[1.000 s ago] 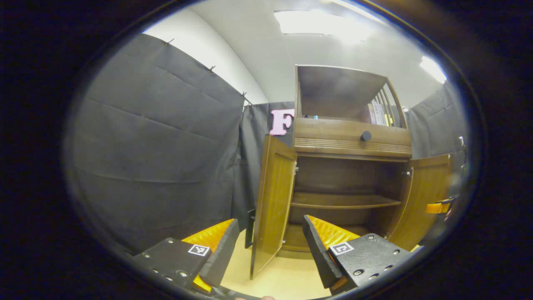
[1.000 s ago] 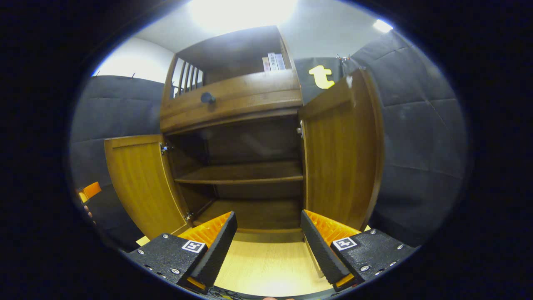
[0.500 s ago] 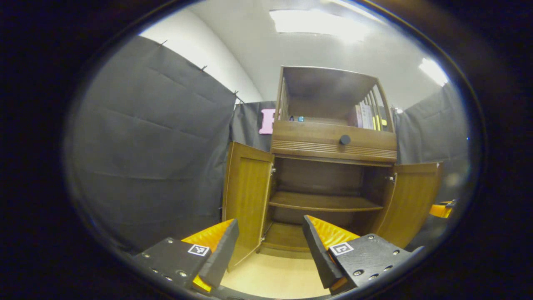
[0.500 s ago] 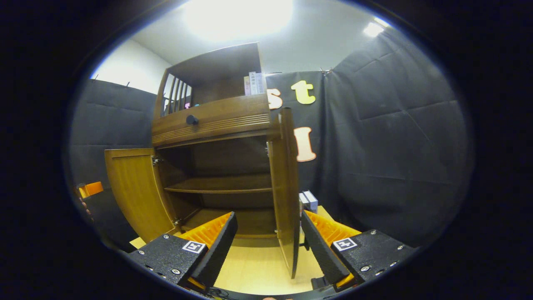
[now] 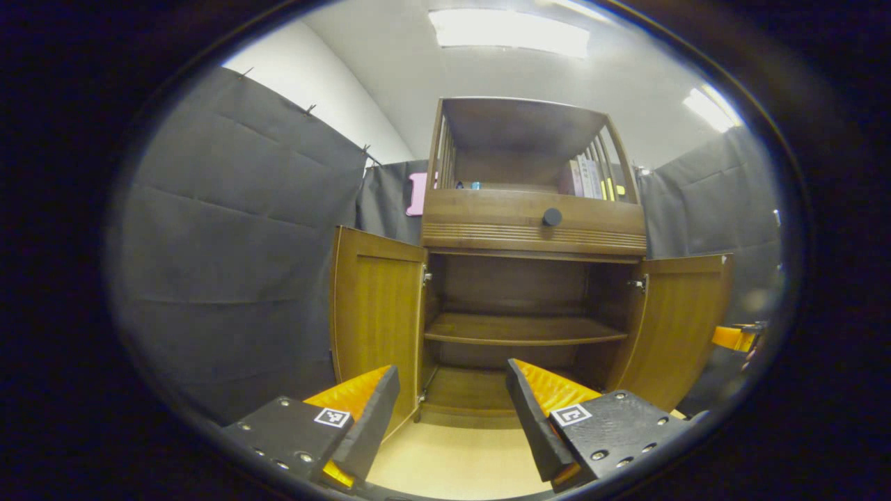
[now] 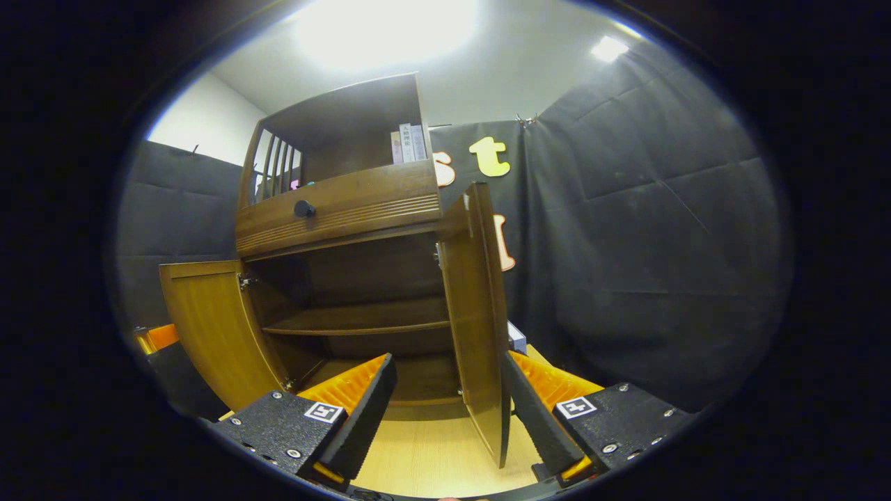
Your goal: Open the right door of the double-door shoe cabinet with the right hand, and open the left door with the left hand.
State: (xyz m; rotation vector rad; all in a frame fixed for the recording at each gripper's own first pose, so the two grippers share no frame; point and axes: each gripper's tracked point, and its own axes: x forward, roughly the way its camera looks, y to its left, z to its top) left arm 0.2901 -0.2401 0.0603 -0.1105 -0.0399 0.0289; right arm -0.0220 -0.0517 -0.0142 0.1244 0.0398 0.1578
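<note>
1. Standing open on both sides, the cabinet (image 5: pixel 532 229) looks finished with: the left door (image 5: pixel 376 313) and the right door (image 5: pixel 679 320) are each swung well out from the body, so I judge the opening step done and both hands at the pulling-away stage.
2. The left tool (image 5: pixel 451 410) is released, its fingers spread wide with nothing between them; it hangs in front of the cabinet, apart from either door.
3. The right tool (image 6: pixel 445 410) is released too. The right door (image 6: pixel 480 327) shows edge-on between its fingers, but I see a gap on each side, so neither finger presses it.
4. The next move, as I judge it, calls for little: draw both tools clear without knocking the doors back, the right one minding the door edge that sits in its gap.
5. The left gripper view gives the cabinet square on: both doors, the shelf (image 5: pixel 522 328), the drawer knob (image 5: pixel 551 217), and the other tool (image 5: pixel 734 337) at the far right.
6. The right gripper view gives it from the side: the door's thin edge, a small box (image 6: pixel 516 337) on the floor behind it, and the left door (image 6: pixel 209 327) beyond.
</note>
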